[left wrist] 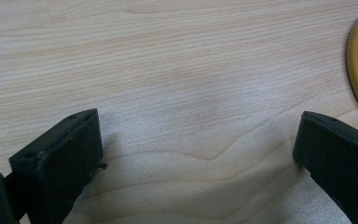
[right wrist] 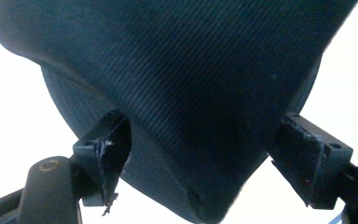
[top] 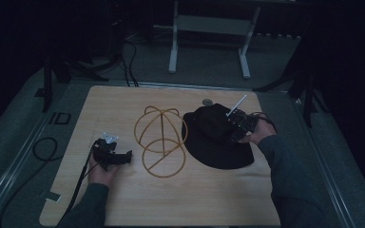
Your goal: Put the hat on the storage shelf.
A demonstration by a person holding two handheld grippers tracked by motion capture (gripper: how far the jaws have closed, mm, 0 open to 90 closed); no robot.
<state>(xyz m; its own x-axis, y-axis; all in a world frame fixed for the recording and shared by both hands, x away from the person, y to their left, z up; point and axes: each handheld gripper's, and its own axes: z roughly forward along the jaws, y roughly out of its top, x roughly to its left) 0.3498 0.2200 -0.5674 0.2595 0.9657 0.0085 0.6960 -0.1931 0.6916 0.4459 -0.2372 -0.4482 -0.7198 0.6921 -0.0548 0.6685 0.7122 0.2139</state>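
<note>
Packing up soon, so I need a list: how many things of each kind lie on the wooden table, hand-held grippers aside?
Black hat: 1
Yellow wire stand: 1
Small round disc at the far edge: 1
Total: 3

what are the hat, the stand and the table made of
Hat: black woven cloth, likely cotton twill; fine diagonal ribs show, matte. Stand: thin bent rod, probably metal with a glossy yellow-gold coat; its ring shines in the left gripper view. Table: pale wood or wood-look laminate, with smooth grain lines.
</note>
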